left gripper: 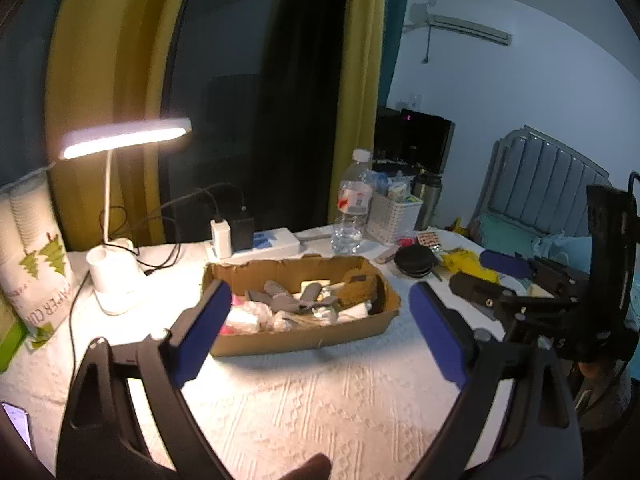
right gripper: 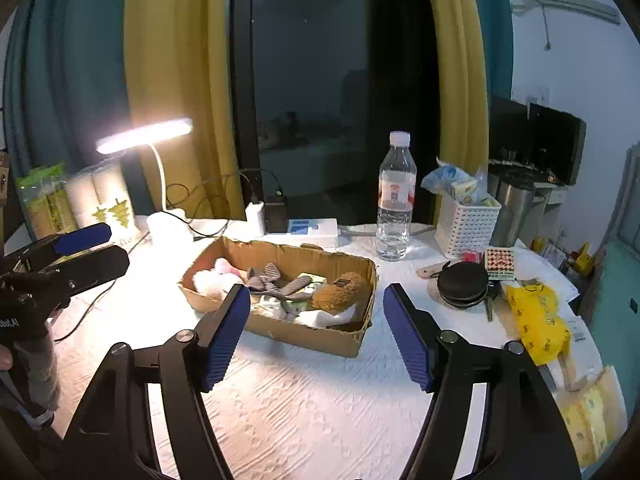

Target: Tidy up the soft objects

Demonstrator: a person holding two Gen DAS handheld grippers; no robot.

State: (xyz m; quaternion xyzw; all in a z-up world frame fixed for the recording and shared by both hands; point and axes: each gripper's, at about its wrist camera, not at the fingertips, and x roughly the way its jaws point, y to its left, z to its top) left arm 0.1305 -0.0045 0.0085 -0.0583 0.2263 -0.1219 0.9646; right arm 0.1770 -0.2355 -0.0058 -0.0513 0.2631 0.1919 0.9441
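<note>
Facing cardboard box [right gripper: 280, 312], jaws apart.

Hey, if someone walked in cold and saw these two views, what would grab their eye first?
Most likely the lit desk lamp, glowing at the table's back left. Next, the cardboard box mid-table on the white cloth, piled with soft things: a brown plush toy at its right end and grey socks in the middle. Both the left gripper and right gripper frame it, open and empty.

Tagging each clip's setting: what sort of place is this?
Probably a bedroom: a padded headboard beside the cluttered table, curtains at a dark window, a wall air conditioner.
</note>
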